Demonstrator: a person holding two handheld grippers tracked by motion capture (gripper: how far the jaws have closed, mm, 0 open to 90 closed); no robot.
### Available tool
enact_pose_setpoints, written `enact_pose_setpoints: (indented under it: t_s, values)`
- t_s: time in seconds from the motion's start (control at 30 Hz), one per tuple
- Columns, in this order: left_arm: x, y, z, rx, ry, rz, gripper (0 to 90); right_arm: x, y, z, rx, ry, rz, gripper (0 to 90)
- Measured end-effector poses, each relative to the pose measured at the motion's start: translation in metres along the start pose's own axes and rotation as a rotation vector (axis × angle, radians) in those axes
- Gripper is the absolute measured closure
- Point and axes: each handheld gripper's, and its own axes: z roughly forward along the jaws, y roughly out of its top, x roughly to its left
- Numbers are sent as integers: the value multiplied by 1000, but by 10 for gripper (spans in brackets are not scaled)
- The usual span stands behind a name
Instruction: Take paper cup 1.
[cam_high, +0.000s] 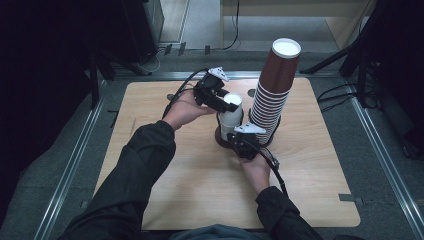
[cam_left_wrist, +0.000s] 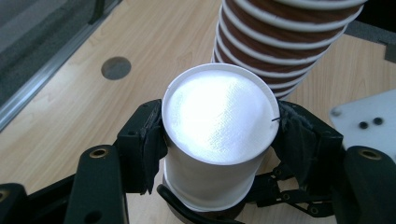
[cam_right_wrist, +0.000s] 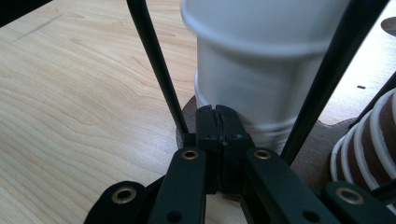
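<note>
Two sets of fingers work at the same spot near the middle of the worktop (cam_high: 165, 200). The left gripper (cam_left_wrist: 219, 135) has its fingers (cam_left_wrist: 147, 140) pressed against opposite sides of a white paper cup (cam_left_wrist: 219, 121), just under the rim, so the cup is clamped between them. That cup stands upside down, its flat white bottom facing up. In the high view the left gripper (cam_high: 220, 102) comes at the cup (cam_high: 231, 112) from the far left, held by the person's left hand (cam_high: 184, 111).

The right gripper (cam_right_wrist: 217, 122) has its fingers (cam_right_wrist: 208, 126) shut tight together with no gap showing between them. Whether anything thin is pinched there I cannot tell. Their tips sit at the foot of the white cup (cam_right_wrist: 261, 70), just beside a dark round base (cam_right_wrist: 322, 154) under it. In the high view the right gripper (cam_high: 239, 142) lies low in front of the cup, held by the right hand (cam_high: 257, 170).

Just beside the white cup, to its right, rises a tall stack of brown cups (cam_high: 274, 95) with white rims, also upside down and leaning slightly away to the right. Black cables (cam_high: 276, 172) trail back from the grippers. Beyond the pale wooden worktop lie a metal frame and a grey floor (cam_high: 390, 100).
</note>
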Motion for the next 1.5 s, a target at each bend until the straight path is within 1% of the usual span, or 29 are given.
enact_pose_setpoints:
  t_s: [0.13,0.17,0.27,0.37,0.4,0.43,0.47,0.53,0.57,0.6,0.63,0.67,0.7,0.77,0.87,0.9,0.97,1.0,1.03,1.07,1.17,1.23,1.27,1.3,1.33,1.37,1.43,1.47,1.5]
  values:
    - [-1,8,-10,-15,7,8,355,0,0,0,1,2,0,884]
    - [-1,10,-14,-15,10,3,356,-1,0,0,0,7,4,884]
    - [-2,13,-18,-13,19,9,357,-1,0,-1,1,5,-2,884]
    - [-3,19,-29,-35,22,20,357,-2,0,0,8,7,-9,884]
    - [-3,19,-29,-35,22,20,357,-2,0,0,8,7,-9,884]
    - [-5,22,-35,-50,21,25,357,-2,0,0,9,6,-11,884]
    - [-5,22,-35,-50,21,25,357,-2,0,-1,11,6,-12,884]
    - [-9,26,-43,-56,20,38,358,-2,0,-1,11,8,-13,884]
    - [-13,28,-48,-59,18,53,358,-2,0,-2,17,15,-25,890]
    - [-15,29,-52,-61,17,59,358,-2,0,-2,20,18,-32,892]
    - [-15,29,-52,-61,17,59,358,-2,0,-2,20,18,-32,892]
    - [-19,30,-57,-62,16,70,357,0,0,-4,24,30,-42,894]
    - [-19,30,-57,-62,16,70,358,0,0,-4,23,33,-47,894]
    - [-24,30,-64,-56,11,83,357,1,0,-6,27,43,-54,894]
    - [-31,28,-70,-59,4,86,358,2,0,-8,34,46,-80,894]
    - [-31,28,-70,-59,4,86,357,2,0,-10,36,46,-87,894]
    - [-35,26,-75,-65,0,93,357,2,0,-12,36,48,-85,894]
    - [-38,23,-78,-70,-3,97,357,0,0,-16,37,56,-93,893]
    - [-38,23,-78,-70,-3,97,357,0,0,-16,37,56,-93,893]
    - [-41,19,-81,-68,-10,99,357,-1,1,-21,40,71,-102,892]
    - [-44,10,-84,-65,-14,92,357,-1,2,-29,51,110,-122,874]
    - [-45,3,-85,-65,-18,82,357,-1,3,-35,56,164,-135,862]
    - [-45,3,-85,-65,-18,82,357,-1,3,-35,56,164,-135,862]
    - [-46,-4,-87,-66,-23,76,357,0,4,-41,81,214,-145,860]
    - [-46,-4,-87,-66,-23,76,357,1,4,-44,89,232,-144,860]
    - [-47,-9,-87,-66,-24,70,357,1,4,-44,89,232,-144,860]
    - [-48,-18,-88,-70,-31,62,357,1,4,-51,93,269,-163,821]
    - [-49,-25,-89,-70,-35,58,357,-1,5,-57,85,325,-165,756]
    - [-50,-29,-89,-70,-33,54,357,-2,6,-59,84,349,-169,732]
